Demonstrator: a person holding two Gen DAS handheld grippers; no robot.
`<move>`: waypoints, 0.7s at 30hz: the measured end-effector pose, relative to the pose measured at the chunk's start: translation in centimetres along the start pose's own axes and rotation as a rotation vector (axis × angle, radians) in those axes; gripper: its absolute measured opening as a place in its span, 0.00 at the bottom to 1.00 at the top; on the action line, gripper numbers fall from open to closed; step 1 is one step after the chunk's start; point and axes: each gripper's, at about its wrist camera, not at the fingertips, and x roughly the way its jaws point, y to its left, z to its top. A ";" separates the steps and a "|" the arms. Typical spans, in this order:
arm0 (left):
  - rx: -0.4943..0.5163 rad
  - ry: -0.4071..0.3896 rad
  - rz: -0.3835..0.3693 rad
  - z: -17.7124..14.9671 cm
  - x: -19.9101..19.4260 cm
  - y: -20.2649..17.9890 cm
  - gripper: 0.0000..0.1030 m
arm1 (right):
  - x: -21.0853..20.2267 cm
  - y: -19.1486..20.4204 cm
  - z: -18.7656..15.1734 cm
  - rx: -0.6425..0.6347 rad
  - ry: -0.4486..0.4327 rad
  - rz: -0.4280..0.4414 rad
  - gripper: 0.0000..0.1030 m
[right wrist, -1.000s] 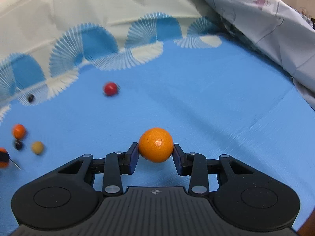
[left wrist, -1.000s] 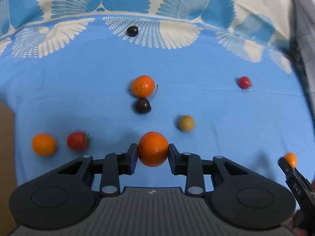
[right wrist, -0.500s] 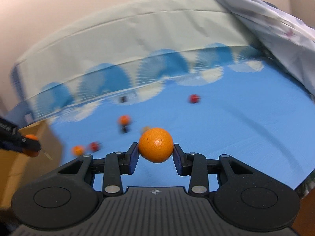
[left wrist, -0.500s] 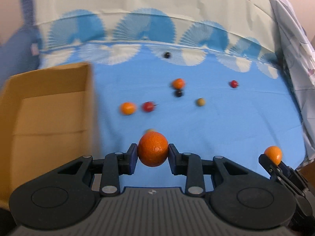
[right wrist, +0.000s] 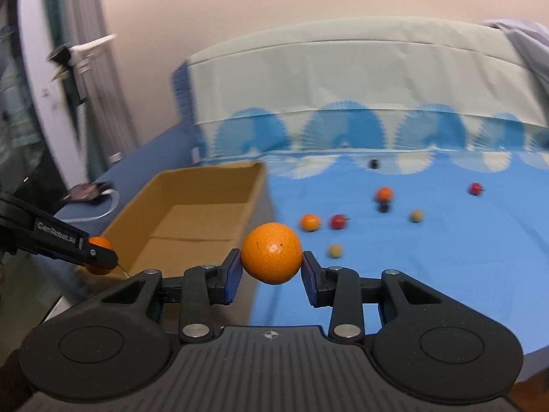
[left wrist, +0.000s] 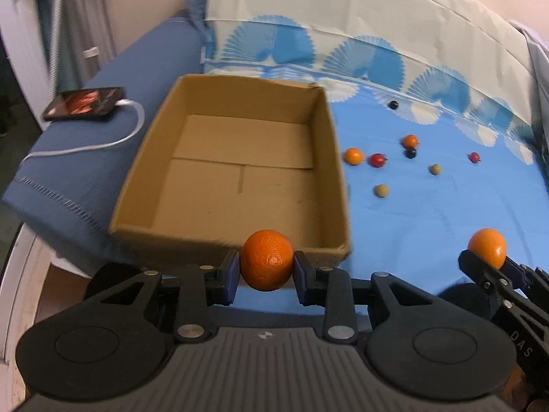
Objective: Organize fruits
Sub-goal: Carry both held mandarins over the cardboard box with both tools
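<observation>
My left gripper is shut on an orange and holds it in the air just before the near wall of an open cardboard box, whose floor is bare. My right gripper is shut on a second orange, above the blue cloth to the right of the box. Each gripper shows in the other's view, the right one at the left view's right edge, the left one at the right view's left edge. Several small fruits lie on the blue cloth: an orange, a red one, a tan one.
A phone with a white cable lies on a dark blue cushion left of the box. More fruits lie farther back: an orange one, a dark one, a red one. A patterned sheet rises behind the cloth.
Both grippers have pulled back and swung left with their oranges. The cardboard box has come fully into both views, and the loose fruits now look farther away.
</observation>
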 end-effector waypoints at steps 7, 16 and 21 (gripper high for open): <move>-0.031 -0.016 -0.014 -2.5 -1.0 3.0 0.35 | 0.0 4.1 -0.6 -0.074 0.050 0.033 0.38; -0.060 -0.017 -0.029 -2.7 -0.7 4.8 0.36 | 0.4 5.9 -0.6 -0.118 0.061 0.007 0.38; -0.073 -0.004 -0.025 -2.3 0.1 5.7 0.36 | 1.3 6.4 -0.5 -0.141 0.078 0.007 0.38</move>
